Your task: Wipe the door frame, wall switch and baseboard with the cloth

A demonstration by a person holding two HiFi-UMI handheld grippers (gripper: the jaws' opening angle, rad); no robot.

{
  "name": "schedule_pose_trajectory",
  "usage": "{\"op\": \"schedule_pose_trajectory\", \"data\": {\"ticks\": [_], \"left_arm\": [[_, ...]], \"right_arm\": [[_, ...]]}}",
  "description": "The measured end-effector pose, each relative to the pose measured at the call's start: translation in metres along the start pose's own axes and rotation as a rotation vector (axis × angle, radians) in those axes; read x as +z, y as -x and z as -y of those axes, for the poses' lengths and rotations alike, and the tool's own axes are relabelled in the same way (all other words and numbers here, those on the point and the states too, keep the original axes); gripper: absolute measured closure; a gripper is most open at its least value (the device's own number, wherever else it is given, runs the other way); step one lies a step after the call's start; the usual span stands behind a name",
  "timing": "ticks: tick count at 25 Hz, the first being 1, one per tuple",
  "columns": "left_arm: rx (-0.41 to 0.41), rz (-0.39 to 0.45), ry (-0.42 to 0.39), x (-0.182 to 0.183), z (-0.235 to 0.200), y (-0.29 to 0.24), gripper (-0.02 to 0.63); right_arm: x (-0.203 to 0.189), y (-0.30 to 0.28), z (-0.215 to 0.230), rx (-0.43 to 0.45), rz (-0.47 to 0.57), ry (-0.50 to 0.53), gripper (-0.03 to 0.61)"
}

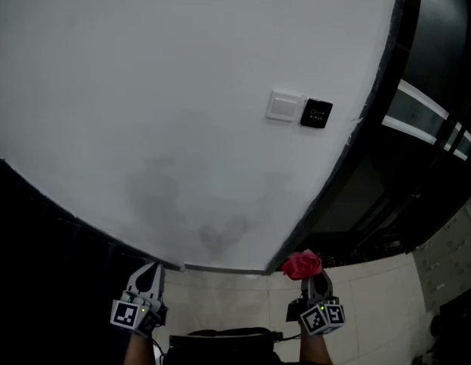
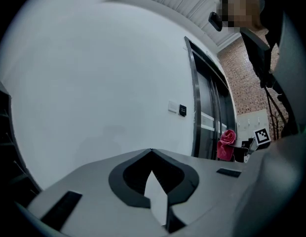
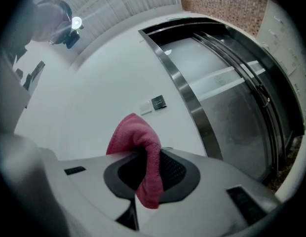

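Note:
My right gripper [image 1: 314, 280] is shut on a red cloth [image 1: 301, 265], low by the foot of the dark metal door frame [image 1: 372, 105]. In the right gripper view the cloth [image 3: 138, 137] bunches above the jaws and hangs down between them [image 3: 150, 154]. A white wall switch [image 1: 285, 106] with a black button plate [image 1: 317, 114] beside it sits on the white wall, left of the frame and well above both grippers. My left gripper [image 1: 148, 280] is shut and holds nothing, low near the baseboard [image 1: 224, 268]. Its tips [image 2: 152, 152] meet in the left gripper view.
A glass door [image 1: 418, 109] with a white stripe fills the frame on the right. Beige floor tiles [image 1: 372, 295] lie below it. The left gripper view shows the cloth [image 2: 226, 144], the frame [image 2: 195, 107], a brick wall [image 2: 247, 88] and a person [image 2: 261, 28] at upper right.

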State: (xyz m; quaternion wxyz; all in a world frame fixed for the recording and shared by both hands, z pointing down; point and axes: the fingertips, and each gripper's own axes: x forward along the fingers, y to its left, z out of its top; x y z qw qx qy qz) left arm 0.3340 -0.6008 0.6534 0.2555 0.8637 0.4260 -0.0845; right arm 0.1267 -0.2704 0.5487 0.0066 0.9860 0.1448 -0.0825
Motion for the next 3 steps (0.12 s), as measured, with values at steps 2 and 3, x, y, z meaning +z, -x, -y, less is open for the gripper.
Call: {"op": "schedule_pose_trajectory", "data": {"ticks": [2, 3], "left_arm": [[-0.017, -0.001, 0.002, -0.0036, 0.0066, -0.0044, 0.620], [-0.027, -0.002, 0.002, -0.0055, 0.0101, -0.0066, 0.620]], "right_arm": [[-0.0004, 0.0038, 0.0045, -0.009, 0.005, -0.002, 0.526], [-0.0004, 0.0059, 0.0069, -0.014, 0.008, -0.002, 0.526]]}}
